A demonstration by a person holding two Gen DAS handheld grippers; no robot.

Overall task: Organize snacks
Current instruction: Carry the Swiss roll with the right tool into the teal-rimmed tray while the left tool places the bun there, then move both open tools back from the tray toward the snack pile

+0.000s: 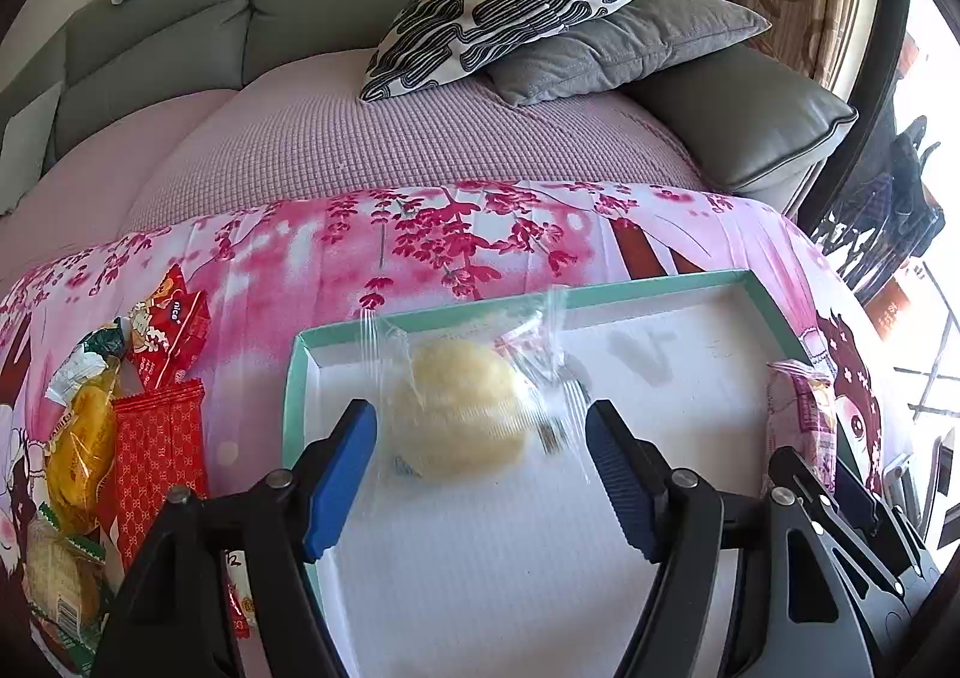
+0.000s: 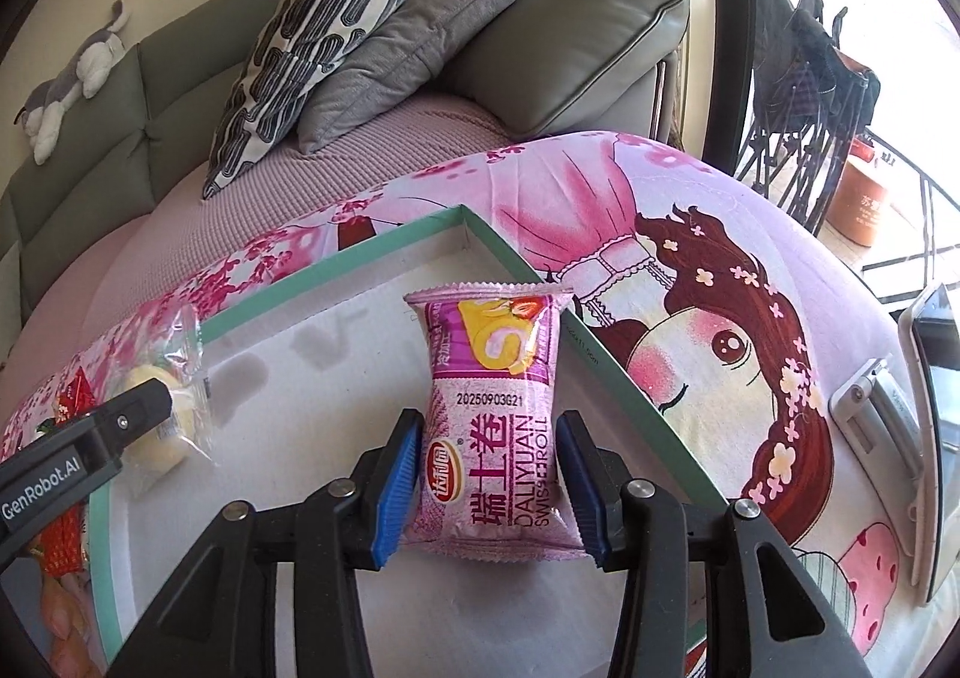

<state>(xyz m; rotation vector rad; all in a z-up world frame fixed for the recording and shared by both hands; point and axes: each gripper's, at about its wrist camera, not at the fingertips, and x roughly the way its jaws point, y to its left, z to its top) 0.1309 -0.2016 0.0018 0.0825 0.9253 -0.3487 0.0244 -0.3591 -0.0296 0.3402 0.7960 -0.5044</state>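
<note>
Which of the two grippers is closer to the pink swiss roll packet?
Right. The right gripper has its fingers either side of the swiss roll; the left gripper is across the tray, around the pastry.

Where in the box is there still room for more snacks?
The tray is bare between the clear-wrapped pastry and the pink Swiss roll pack, also along its far wall and near edge. Crowded: the loose snack pile on the cloth left of the tray.
</note>
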